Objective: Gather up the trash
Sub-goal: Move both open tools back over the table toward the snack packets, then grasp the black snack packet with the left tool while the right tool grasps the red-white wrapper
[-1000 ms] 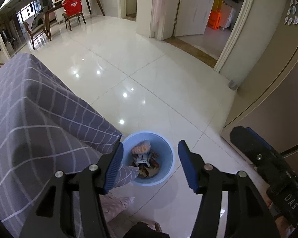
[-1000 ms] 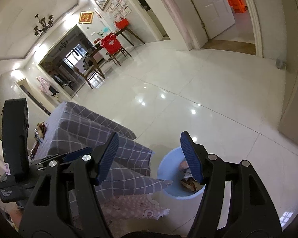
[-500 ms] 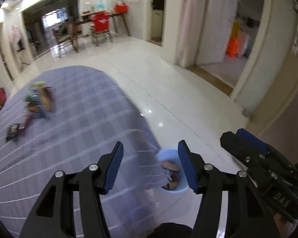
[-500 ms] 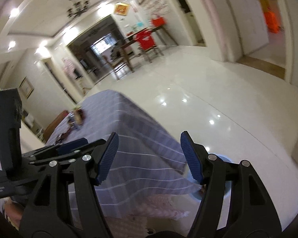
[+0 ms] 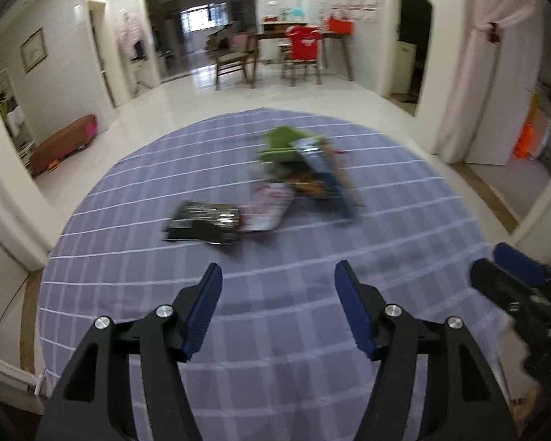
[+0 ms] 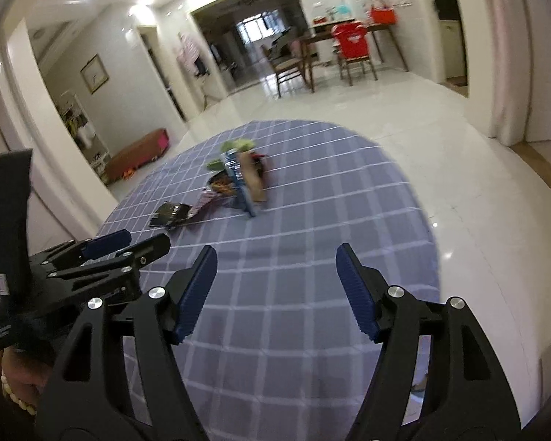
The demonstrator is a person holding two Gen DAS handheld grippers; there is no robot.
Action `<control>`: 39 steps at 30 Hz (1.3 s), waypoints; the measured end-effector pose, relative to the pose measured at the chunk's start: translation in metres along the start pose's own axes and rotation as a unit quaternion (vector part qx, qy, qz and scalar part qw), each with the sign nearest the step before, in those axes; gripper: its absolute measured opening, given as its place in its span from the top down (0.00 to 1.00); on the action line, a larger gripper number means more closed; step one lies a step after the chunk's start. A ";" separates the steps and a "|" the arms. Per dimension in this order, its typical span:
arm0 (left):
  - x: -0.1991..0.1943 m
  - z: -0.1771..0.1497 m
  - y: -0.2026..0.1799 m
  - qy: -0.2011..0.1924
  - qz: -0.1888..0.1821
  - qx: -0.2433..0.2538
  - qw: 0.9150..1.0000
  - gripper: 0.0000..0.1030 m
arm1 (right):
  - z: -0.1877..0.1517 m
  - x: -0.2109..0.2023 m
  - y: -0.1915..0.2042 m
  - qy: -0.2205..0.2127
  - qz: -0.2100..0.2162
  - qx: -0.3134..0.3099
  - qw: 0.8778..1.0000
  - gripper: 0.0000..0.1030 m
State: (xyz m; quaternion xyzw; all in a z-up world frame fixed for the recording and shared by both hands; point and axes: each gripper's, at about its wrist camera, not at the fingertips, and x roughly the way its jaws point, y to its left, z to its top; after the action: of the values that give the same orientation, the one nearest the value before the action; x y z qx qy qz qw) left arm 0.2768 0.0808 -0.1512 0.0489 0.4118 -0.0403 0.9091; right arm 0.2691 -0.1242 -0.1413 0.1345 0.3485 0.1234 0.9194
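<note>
Trash pile (image 5: pixel 305 172) on the desk (image 5: pixel 128 257) is motion-blurred in left wrist view; wrappers can't be told apart. Right tool (image 5: pixel 514 279) is cut off by the frame edge there.

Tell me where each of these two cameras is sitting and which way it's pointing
Left wrist view: rides on the left gripper, facing forward over the checked tablecloth toward the trash pile; its own open fingers show, and the right gripper at the right edge.
Right wrist view: rides on the right gripper, looking across the same table from farther right; its open fingers show, with the left gripper at the left.
Shared: the tablecloth, the trash pile, the black wrapper, the dining chairs.
</note>
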 end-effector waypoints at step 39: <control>0.047 0.028 0.142 -0.054 -0.046 -0.105 0.992 0.95 | 0.047 0.165 0.105 0.093 -0.030 -0.042 0.994 0.36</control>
State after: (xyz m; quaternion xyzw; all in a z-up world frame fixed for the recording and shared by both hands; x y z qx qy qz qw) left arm 0.3449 0.2167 -0.1603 -0.0683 0.3654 -0.0408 0.9274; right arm 0.4066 0.0191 -0.1721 0.0729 0.4308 0.1228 0.8911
